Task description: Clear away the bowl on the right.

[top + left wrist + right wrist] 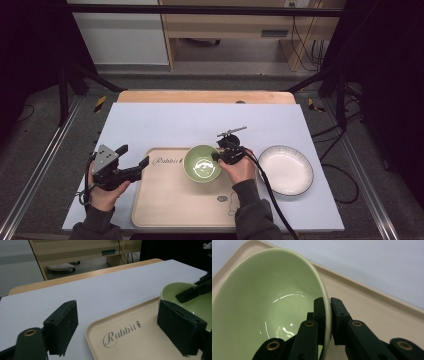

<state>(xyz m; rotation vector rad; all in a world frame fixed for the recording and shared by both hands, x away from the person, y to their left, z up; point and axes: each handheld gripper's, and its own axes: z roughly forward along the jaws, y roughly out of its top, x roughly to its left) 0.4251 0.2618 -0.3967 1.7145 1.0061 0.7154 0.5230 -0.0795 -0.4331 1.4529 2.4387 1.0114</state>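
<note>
Bowl [202, 163] of pale green glazed ceramic sits on a beige tray [165, 200] printed with the word "Rabbit", toward the tray's far right part, on a table [165, 122] covered in a light sheet. It looks rigid, smooth and glossy, so it is likely slippery, moderately heavy and breakable if dropped; the thin rim is the natural place to take hold, one jaw inside and one outside. The right gripper [330, 312] does just that, its black jaws pinched on the bowl's rim at the right side, and in the right gripper view the bowl appears tilted, though that camera turns with the hand. The bowl is round, deep and empty, with light glinting off its inner glaze. The left gripper [132, 159] hovers at the tray's near left edge, jaws spread wide and holding nothing. A white plate [286, 170] with a dark rim lies on the table just right of the tray.
</note>
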